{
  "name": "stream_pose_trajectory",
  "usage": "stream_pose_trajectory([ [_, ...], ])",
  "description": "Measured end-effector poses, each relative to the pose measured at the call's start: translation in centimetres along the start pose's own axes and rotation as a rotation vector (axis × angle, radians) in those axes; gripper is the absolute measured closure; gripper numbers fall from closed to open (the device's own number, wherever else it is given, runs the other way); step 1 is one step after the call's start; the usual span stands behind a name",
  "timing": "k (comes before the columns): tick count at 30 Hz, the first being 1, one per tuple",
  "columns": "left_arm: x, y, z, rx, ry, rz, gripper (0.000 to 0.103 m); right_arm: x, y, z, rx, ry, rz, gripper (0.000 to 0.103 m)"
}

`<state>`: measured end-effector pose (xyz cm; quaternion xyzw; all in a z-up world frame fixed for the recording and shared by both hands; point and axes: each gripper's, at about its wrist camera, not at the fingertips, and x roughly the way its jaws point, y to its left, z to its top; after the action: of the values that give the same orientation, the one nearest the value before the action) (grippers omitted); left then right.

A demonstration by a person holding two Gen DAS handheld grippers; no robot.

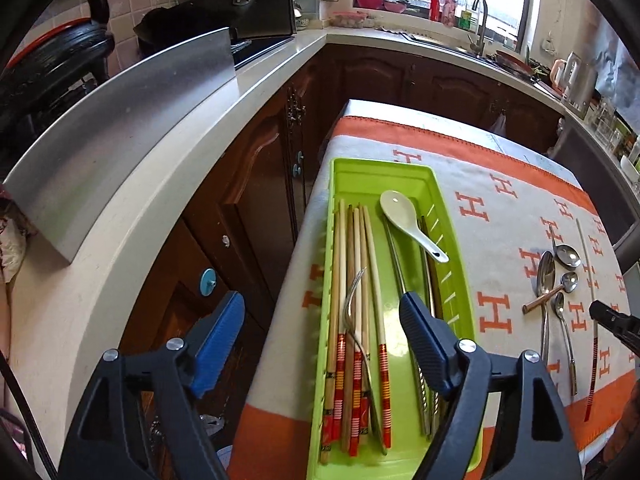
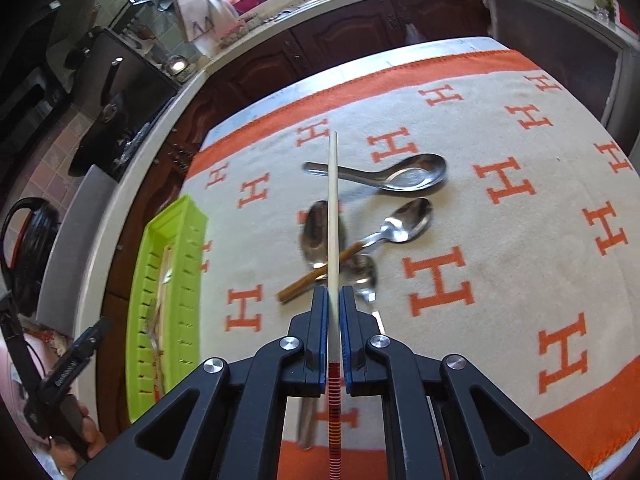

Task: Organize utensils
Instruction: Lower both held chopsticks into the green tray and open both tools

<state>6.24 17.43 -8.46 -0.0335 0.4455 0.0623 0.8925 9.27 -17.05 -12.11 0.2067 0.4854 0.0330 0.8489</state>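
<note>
My left gripper (image 1: 322,304) hangs open over the near end of the green tray (image 1: 344,172). Below its jaws a steel fork (image 1: 352,300) lies loose on several wooden chopsticks (image 1: 340,248) in the tray, with nothing gripped. A white ceramic spoon (image 1: 408,216) and metal chopsticks (image 1: 400,264) lie beside them. My right gripper (image 2: 333,292) is shut on one red-banded wooden chopstick (image 2: 333,200), which is lifted above the cloth and points away from me. Under it several steel spoons (image 2: 404,174) and a wooden-handled spoon (image 2: 404,220) lie on the cloth.
The table wears a white and orange patterned cloth (image 2: 500,280). The tray (image 2: 176,216) sits along the table's left edge. Beyond a narrow gap stand brown cabinets (image 1: 256,184) under a pale counter (image 1: 132,216) with a steel sheet (image 1: 120,120). A sink (image 1: 478,24) is far back.
</note>
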Motion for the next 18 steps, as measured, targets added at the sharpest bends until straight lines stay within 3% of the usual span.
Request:
stream_pose_trajectory([
  [11, -1.8, 3.4, -1.4, -0.107, -0.013, -0.048, 0.024, -1.9, 11.1, -1.1, -0.185, 0.050, 0.148, 0.098],
  [18, -1.5, 5.5, -1.7, -0.144, 0.007, -0.025, 0.024, -0.9, 18.9, -1.3, -0.278, 0.092, 0.219, 0.098],
])
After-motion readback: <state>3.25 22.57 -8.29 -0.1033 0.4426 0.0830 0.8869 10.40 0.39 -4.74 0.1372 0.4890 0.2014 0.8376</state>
